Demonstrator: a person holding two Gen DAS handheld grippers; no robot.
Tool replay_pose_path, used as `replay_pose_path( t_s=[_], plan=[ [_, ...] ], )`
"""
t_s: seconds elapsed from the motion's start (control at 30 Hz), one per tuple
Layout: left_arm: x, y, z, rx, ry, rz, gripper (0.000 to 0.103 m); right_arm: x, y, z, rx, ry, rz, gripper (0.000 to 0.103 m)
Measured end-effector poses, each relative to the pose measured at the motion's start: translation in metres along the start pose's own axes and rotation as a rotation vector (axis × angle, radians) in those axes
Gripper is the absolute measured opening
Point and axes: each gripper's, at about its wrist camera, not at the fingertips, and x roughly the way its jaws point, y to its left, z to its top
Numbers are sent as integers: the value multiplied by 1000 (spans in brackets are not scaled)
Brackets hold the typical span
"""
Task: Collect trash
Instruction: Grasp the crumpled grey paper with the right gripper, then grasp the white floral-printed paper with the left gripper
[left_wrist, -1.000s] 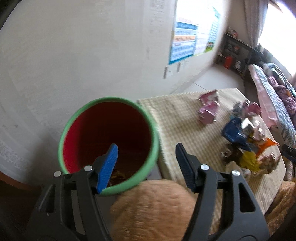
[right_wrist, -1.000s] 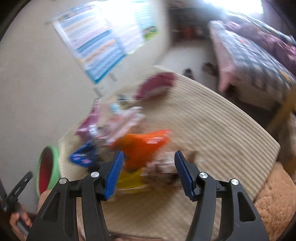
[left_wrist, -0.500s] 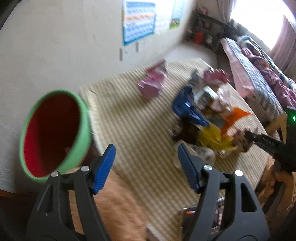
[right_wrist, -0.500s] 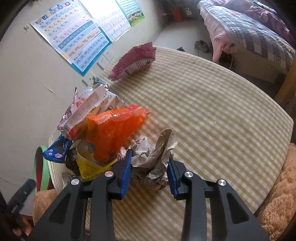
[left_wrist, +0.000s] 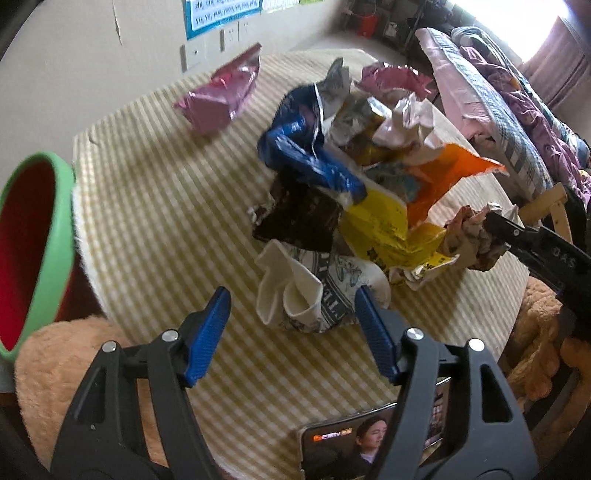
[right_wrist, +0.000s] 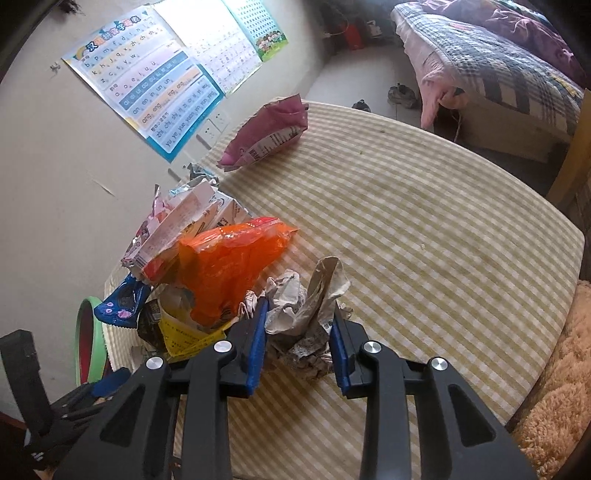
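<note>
Crumpled grey-brown paper (right_wrist: 306, 314) sits between the blue pads of the right claw (right_wrist: 297, 339), which has narrowed onto the wad so both pads press its sides — a grip that suits something this soft, since the paper gives and fills the gap. The wad lies at the near edge of the trash heap on the yellow-checked surface (right_wrist: 424, 229), just beside the orange wrapper (right_wrist: 229, 269) and the yellow packet (right_wrist: 181, 332), so taking it from the outside disturbs the pile least. The left claw (left_wrist: 295, 325) hangs wide open and holds nothing; its pads frame a crushed white paper cup (left_wrist: 306, 299) at the heap's near side, probably lined up as the next pick. The blue wrapper (left_wrist: 306, 158) and a dark brown packet (left_wrist: 299, 218) are stacked further into the pile, while a pink bag (left_wrist: 218, 99) lies well apart near the wall. The red bin with a green rim (left_wrist: 26, 254) stands off the surface's left edge, mouth tilted toward the camera — handy for dropping pieces in without a long reach. A phone (left_wrist: 369, 439) lies at the near edge, close under the left claw, and should be kept out of any sweep.
</note>
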Motion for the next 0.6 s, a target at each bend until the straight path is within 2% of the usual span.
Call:
replay_pose_path(
  t_s=[0.07,0.17,0.23,0.27,0.43,0.47,0.6],
  plan=[
    [2,-4,0,8,-9,0,72,2,0,-1,3,5,2,30],
    [10,-9,1,33,-7,8,72,4,2,-1,-6,10,3,30],
    [10,-7,1,7,-4,-22,65,4,3,-1,-16,7,0,30],
    [10,-7,1,3,-4,-36,58,4,3,-1,-16,6,-1,30],
    [4,-5,-3,29,-13,-32,47,4,1,-1,-6,9,2,30],
    [1,-1,-6,22,-13,-17,31,4,1,-1,-9,9,2,30],
    [-4,20,-10,-38,-1,-8,32,4,1,-1,-6,10,4,30]
  ],
)
